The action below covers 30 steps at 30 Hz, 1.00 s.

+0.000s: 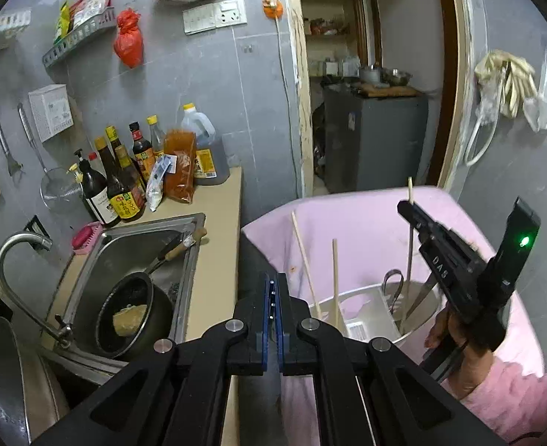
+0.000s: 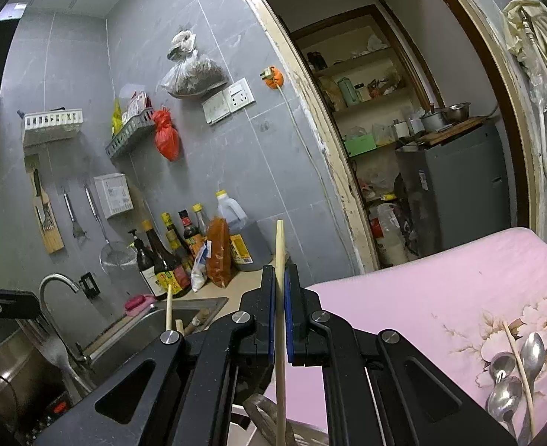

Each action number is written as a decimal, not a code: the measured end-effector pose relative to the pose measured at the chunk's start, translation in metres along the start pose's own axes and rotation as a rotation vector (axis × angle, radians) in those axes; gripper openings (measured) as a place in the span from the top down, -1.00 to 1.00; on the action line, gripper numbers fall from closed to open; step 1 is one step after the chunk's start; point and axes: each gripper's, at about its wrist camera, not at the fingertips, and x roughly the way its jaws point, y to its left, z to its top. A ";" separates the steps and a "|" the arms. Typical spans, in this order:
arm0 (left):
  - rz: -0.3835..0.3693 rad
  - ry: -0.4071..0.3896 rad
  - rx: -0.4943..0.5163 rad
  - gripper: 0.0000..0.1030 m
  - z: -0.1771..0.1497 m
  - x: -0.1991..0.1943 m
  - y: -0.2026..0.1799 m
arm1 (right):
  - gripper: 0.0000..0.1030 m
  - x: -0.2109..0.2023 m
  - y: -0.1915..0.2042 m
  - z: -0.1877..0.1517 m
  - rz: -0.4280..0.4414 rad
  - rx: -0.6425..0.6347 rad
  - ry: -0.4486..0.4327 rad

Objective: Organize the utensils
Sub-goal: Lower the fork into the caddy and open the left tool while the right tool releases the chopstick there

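The chopstick stood nearly upright, clamped between the pads of the right tool, its long axis vertical and its lower end pointing down toward the white utensil holder directly beneath. That holder, on the pink cloth, already held two chopsticks and metal utensils. The left tool was closed on nothing, beside the holder, toward the sink. Spoons lay further off on the cloth.

chopstick base cut off, spoons partly cropped
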 end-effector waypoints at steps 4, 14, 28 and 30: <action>-0.020 0.039 0.008 0.94 -0.004 0.015 -0.008 | 0.91 0.003 0.001 -0.006 0.004 -0.006 0.022; -0.150 0.069 -0.121 0.84 -0.020 0.044 -0.008 | 0.91 -0.013 0.005 -0.013 0.021 -0.047 0.048; -0.309 0.016 -0.336 0.32 -0.033 0.051 0.006 | 0.79 -0.042 0.015 -0.006 0.066 -0.090 0.135; -0.313 -0.001 -0.346 0.14 -0.034 0.048 0.006 | 0.26 -0.047 0.016 -0.002 0.059 -0.084 0.130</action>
